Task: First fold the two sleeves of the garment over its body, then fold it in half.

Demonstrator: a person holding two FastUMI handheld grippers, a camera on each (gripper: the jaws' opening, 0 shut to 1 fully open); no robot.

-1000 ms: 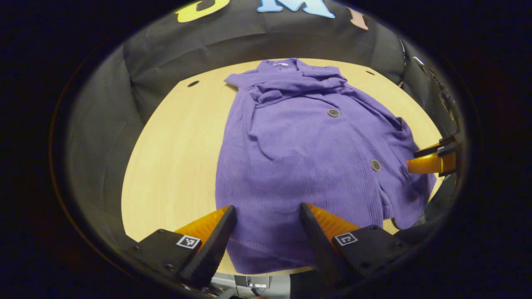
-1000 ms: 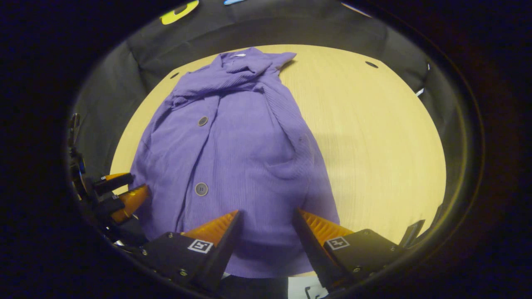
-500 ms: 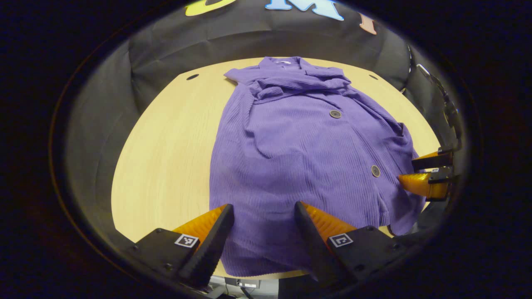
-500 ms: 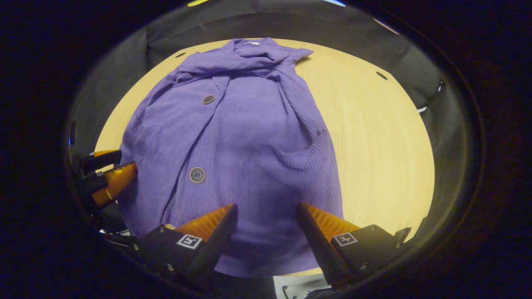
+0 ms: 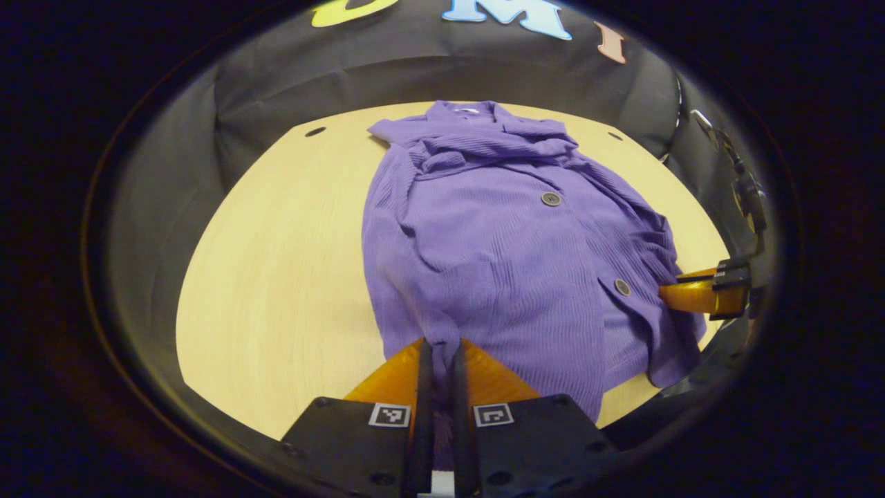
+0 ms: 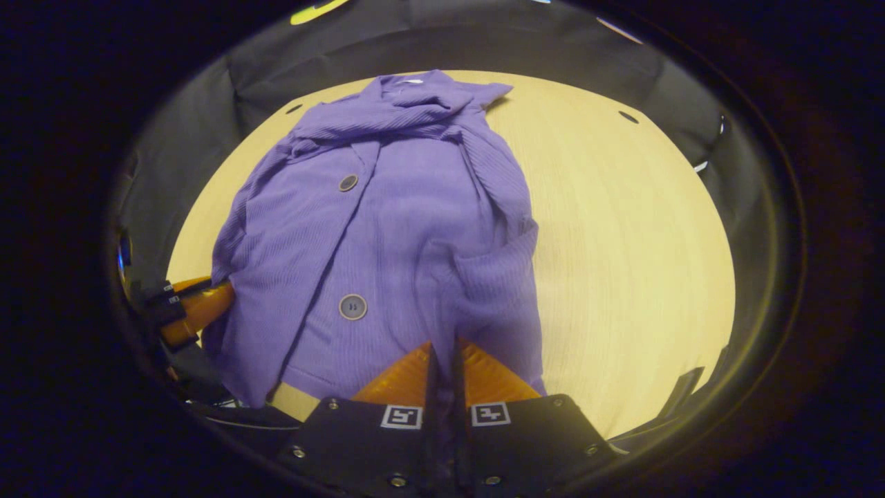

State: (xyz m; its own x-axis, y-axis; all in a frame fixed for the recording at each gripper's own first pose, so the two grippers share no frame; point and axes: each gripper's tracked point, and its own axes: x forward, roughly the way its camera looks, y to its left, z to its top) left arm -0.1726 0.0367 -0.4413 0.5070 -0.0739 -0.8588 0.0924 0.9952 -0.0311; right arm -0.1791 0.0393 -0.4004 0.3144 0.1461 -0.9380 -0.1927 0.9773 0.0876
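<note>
A purple ribbed cardigan with dark buttons lies on the wooden table, collar at the far end, both sleeves folded across the chest. My left gripper is shut on the near hem at the garment's left corner, and the fabric bunches up between its fingers. In the right gripper view the cardigan fills the table's left half, and my right gripper is shut on the hem at its right corner. The right gripper also shows at the far right of the left gripper view, and the left gripper at the left of the right gripper view.
Black cloth walls close in the table on all sides. Bare wood lies to the right of the cardigan in the right gripper view and bare wood to its left in the left gripper view. Small dark holes mark the far tabletop.
Both grippers went from open around the hem to shut on it. The near hem has gathered and lifted slightly at both corners.
</note>
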